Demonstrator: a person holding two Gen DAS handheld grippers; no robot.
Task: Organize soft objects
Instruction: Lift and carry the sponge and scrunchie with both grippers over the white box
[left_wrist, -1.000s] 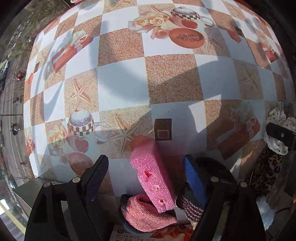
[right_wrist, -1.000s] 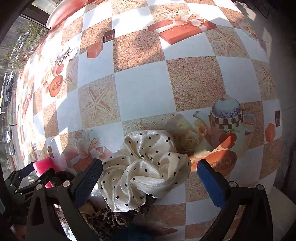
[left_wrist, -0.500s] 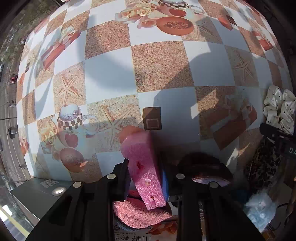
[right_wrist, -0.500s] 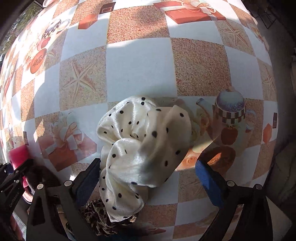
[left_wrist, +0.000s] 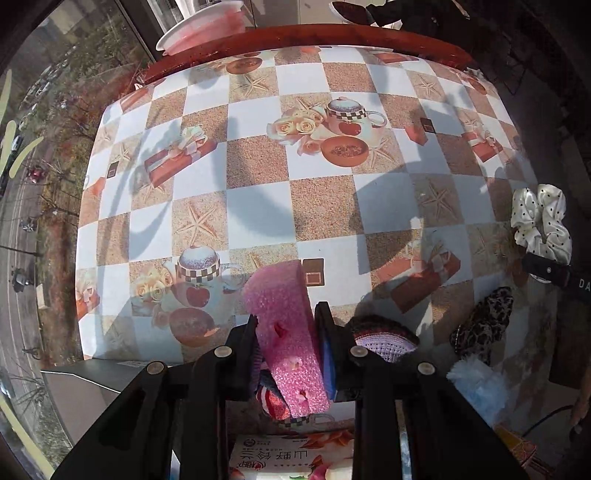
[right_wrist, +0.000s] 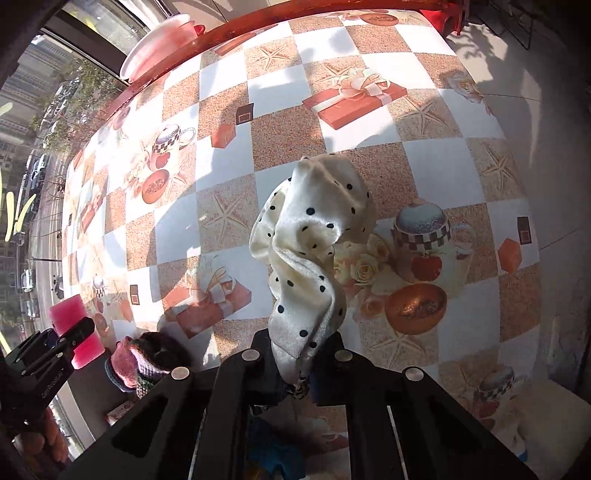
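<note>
Sponge (left_wrist: 286, 332) and scrunchie (right_wrist: 306, 258) are clamped in our left gripper (left_wrist: 288, 350) and right gripper (right_wrist: 295, 365); next we likely carry them farther onto the table (left_wrist: 258, 206).

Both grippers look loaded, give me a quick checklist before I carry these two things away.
1. Left gripper shut on pink sponge: ok.
2. Right gripper shut on polka-dot scrunchie: ok.
3. Scrunchie pinched near its lower edge only, most of it loose beyond the fingers: not ok, may slip.
4. Leopard scrunchie and knitted item free of both grips: cannot tell.
5. Drop-off container visible: not ok.
</note>
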